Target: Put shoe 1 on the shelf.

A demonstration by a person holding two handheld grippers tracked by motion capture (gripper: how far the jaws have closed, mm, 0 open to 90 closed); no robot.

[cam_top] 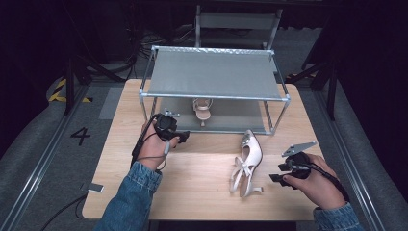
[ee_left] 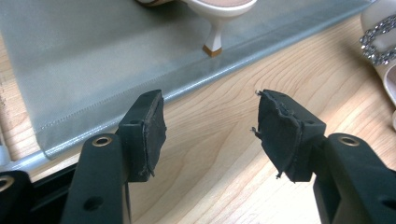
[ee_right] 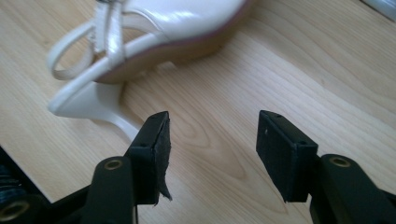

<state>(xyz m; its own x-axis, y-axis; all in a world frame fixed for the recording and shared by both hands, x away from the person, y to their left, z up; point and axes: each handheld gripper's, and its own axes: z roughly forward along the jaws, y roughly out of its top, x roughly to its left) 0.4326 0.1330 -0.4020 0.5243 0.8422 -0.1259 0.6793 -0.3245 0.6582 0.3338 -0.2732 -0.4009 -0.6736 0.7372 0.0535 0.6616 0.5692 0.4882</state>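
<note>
Lying on its side just left of the right gripper (cam_top: 279,173), the heeled sandal (cam_top: 247,163) points toe-first toward the shoe rack (cam_top: 214,96). Right gripper nearer, jaws apart, empty; left gripper (cam_top: 179,138) likewise gaping, by the rack's front.

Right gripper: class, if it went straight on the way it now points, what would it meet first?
Probably the white high-heeled sandal on the wooden table: the open right gripper points toward its heel end, though depth is unclear.

High view: above near side, looks fwd/down over whole table (cam_top: 202,192). Both gripper views sit low, close to tabletop; left faces rack shelf (ee_left: 93,70), right faces sandal (ee_right: 154,28), also in high view.
</note>
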